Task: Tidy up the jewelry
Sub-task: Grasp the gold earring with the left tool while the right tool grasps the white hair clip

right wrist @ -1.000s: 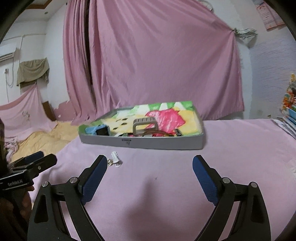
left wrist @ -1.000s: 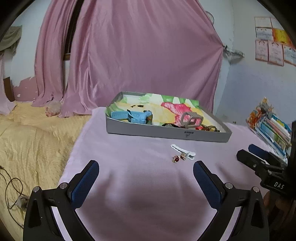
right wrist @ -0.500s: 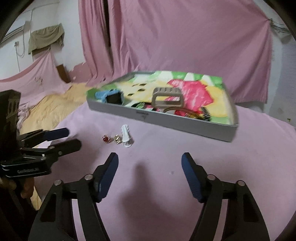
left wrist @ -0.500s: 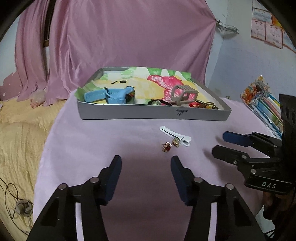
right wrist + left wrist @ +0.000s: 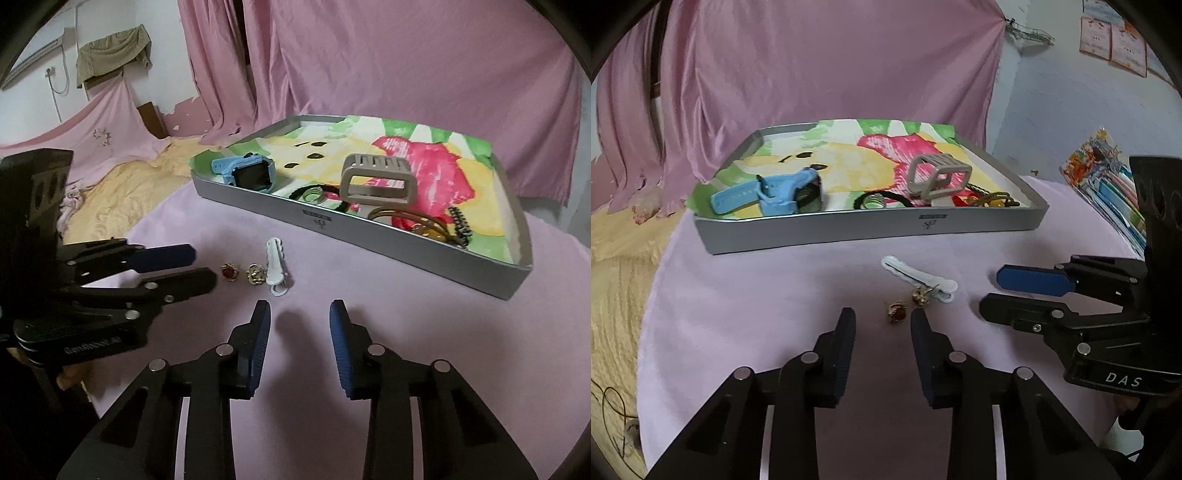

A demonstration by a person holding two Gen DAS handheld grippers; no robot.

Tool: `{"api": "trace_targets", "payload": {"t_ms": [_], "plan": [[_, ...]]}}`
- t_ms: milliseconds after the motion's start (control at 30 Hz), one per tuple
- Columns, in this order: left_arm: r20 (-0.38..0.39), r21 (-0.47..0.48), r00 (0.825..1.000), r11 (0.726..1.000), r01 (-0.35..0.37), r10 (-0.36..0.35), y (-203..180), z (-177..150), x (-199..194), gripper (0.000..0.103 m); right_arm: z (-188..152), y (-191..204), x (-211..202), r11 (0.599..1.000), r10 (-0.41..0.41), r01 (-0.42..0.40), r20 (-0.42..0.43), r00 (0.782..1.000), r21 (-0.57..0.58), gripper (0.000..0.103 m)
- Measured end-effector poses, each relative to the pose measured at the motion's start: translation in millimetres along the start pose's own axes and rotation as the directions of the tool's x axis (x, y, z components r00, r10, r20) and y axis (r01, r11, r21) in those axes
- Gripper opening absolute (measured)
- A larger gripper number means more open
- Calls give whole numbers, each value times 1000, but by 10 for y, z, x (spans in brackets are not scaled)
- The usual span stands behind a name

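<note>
A red-stone ring (image 5: 897, 312) (image 5: 229, 272), a gold ring (image 5: 921, 295) (image 5: 255, 274) and a white hair clip (image 5: 918, 278) (image 5: 275, 270) lie on the pink tablecloth in front of a grey tray (image 5: 871, 225) (image 5: 369, 236). The tray holds a blue watch (image 5: 772, 190) (image 5: 247, 173), a beige clip (image 5: 938, 177) (image 5: 376, 181), a black hair tie and other pieces. My left gripper (image 5: 882, 321) (image 5: 203, 267) is open and empty, its tips just short of the red-stone ring. My right gripper (image 5: 299, 314) (image 5: 991, 290) is open and empty, just short of the white clip.
A stack of colourful books (image 5: 1108, 184) lies at the table's right edge. A yellow bedspread (image 5: 617, 258) lies left of the table. Pink curtains (image 5: 812, 66) hang behind the tray.
Both grippers have narrowed their opening and moved in towards the rings and the clip. The jewelry has not moved.
</note>
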State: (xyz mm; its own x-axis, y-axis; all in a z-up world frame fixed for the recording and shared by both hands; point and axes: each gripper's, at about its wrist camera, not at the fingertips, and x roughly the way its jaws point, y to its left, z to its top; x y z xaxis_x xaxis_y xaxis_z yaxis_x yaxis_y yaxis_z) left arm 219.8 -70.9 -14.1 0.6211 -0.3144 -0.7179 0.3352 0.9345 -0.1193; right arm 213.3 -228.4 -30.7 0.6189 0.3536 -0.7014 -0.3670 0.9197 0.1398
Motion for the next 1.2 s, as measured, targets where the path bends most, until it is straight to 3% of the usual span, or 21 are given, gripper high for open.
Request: {"api": "trace_targets", "payload": {"t_ms": [300,1200], "plan": [[-21,-8,999,999,34,-34,-17,80,86,12,77,26,54,1000,-9,9,-14,1000,-23,25],[13,-118,996,989,87,-86,166,115,92,11,328,202,384,995,-47,41,-69,996,-88,23]]}}
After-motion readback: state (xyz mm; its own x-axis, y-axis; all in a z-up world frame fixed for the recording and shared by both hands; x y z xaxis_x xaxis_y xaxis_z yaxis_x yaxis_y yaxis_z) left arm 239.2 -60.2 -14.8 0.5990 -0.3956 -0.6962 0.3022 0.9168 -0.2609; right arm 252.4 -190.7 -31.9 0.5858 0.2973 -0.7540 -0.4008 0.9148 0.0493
